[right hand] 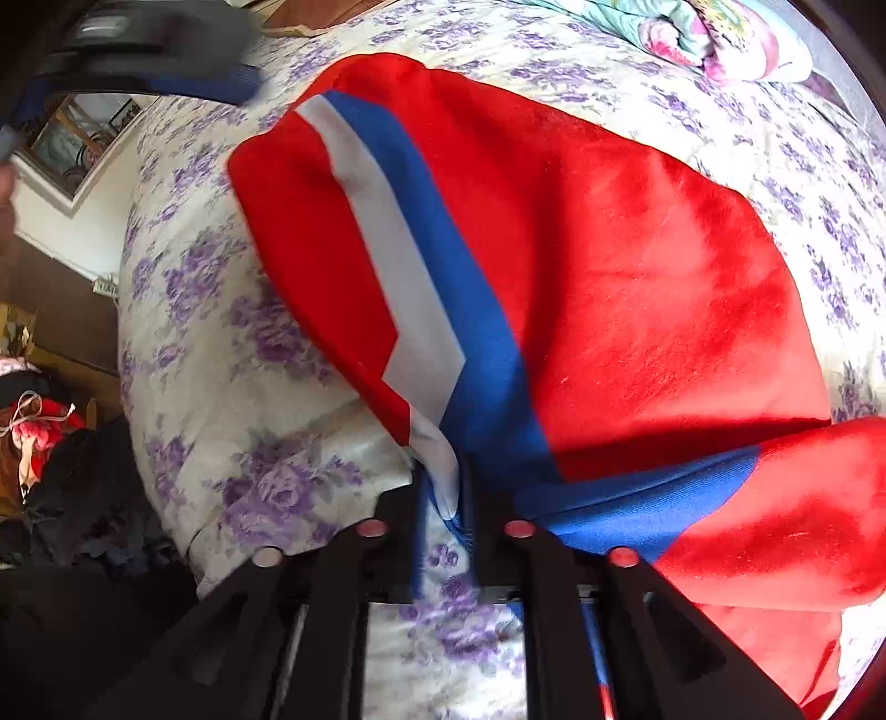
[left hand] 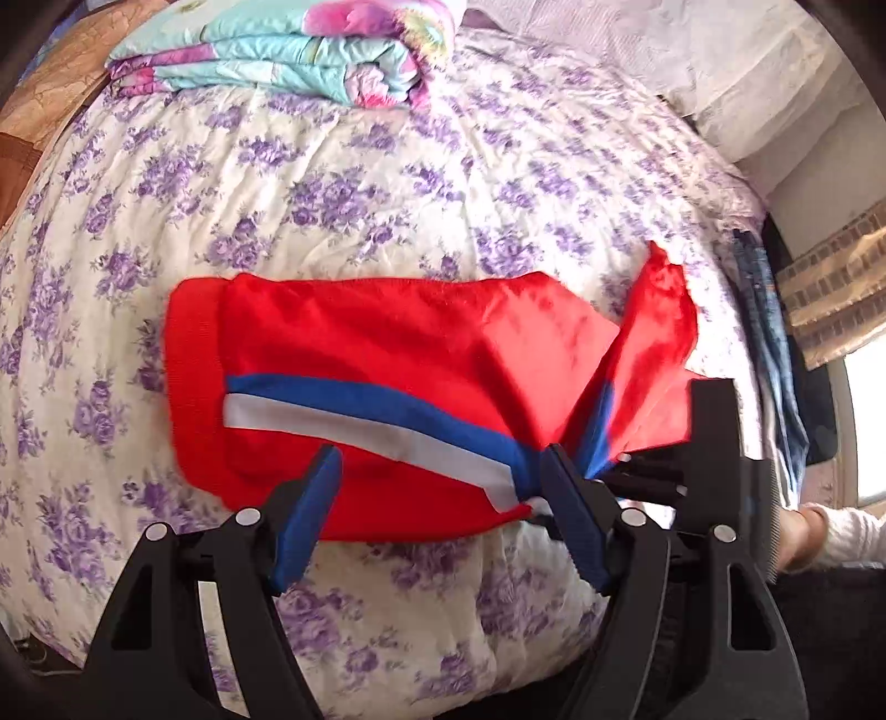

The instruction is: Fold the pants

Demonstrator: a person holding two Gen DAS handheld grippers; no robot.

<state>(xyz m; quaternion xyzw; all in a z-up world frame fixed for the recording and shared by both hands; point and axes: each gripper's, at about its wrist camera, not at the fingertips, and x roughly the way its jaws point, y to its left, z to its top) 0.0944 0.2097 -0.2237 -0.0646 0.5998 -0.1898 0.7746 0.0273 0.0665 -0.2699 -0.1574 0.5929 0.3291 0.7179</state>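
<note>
Pants (left hand: pixel 387 354) lie folded on the bed (left hand: pixel 387 183). Left hand-held gripper (left hand: pixel 437 509) gapes wide, holding nothing. Right hand-held gripper (right hand: pixel 443 498) is part-open, striped edge between its fingers, seemingly slack. Lift both clear straight up, without dragging the fold.

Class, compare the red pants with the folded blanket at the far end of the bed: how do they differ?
1. The pants are red with a blue and white stripe; the blanket is pale blue with pink flowers.
2. The pants lie roughly doubled with one end bunched up; the blanket is a neat thick stack.
3. The pants lie near the grippers; the blanket lies far off.
Both rest on the bed.
</note>
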